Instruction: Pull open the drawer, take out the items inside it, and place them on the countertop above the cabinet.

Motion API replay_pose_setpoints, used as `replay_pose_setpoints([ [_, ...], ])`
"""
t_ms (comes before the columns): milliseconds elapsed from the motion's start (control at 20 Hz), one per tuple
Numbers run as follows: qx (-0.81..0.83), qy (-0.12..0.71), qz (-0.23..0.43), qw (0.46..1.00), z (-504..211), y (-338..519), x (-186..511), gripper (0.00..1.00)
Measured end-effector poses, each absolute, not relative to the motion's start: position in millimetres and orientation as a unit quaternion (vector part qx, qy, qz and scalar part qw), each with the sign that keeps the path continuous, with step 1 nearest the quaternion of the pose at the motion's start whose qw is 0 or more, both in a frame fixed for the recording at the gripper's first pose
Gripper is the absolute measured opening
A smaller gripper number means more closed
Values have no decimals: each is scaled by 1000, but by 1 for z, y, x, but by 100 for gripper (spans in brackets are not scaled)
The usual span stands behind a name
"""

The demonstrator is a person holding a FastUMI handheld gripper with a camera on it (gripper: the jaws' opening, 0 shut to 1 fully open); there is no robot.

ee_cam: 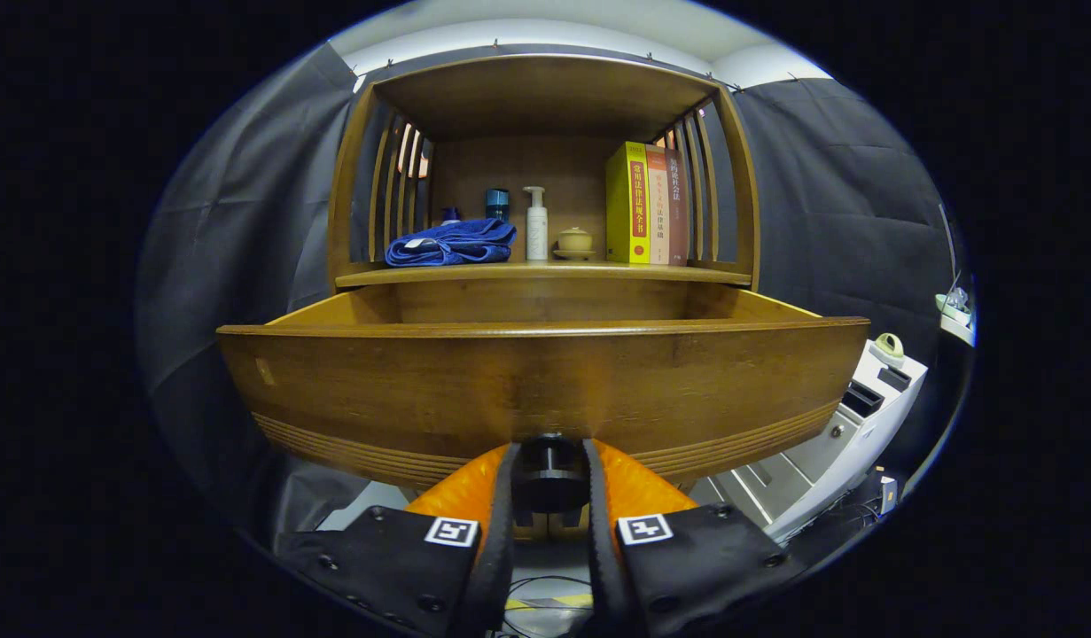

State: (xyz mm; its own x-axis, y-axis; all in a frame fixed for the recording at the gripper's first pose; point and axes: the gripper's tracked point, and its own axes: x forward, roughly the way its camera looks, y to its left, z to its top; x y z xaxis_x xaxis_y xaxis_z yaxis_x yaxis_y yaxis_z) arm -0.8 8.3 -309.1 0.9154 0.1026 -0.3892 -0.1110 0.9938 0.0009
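The wooden drawer (545, 381) stands pulled out toward me, its curved front panel close ahead and its inside hidden below the top rim. A dark round knob (549, 470) on the lower front sits between my fingers. My gripper (549, 474) is shut on that knob, a finger pressing each side. Above the drawer runs the cabinet's countertop (545, 273), with a folded blue towel (452, 244), a white pump bottle (535, 226), a small tan lidded jar (574, 241) and upright books (647, 206) on it.
A dark cylinder (497, 204) stands behind the towel. Slatted wooden sides (399, 190) and a top board enclose the countertop. A white unit (855, 416) with a tape roll stands right of the drawer. Cables lie on the floor below.
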Motion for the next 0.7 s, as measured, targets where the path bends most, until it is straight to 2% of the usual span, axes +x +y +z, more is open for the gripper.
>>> replay_pose_setpoints([
  [200, -27, 173, 60, 983, -295, 13, 2, 56],
  [450, -28, 162, 59, 985, -288, 13, 3, 93],
  [700, -26, 122, 55, 991, -253, 13, 10, 95],
])
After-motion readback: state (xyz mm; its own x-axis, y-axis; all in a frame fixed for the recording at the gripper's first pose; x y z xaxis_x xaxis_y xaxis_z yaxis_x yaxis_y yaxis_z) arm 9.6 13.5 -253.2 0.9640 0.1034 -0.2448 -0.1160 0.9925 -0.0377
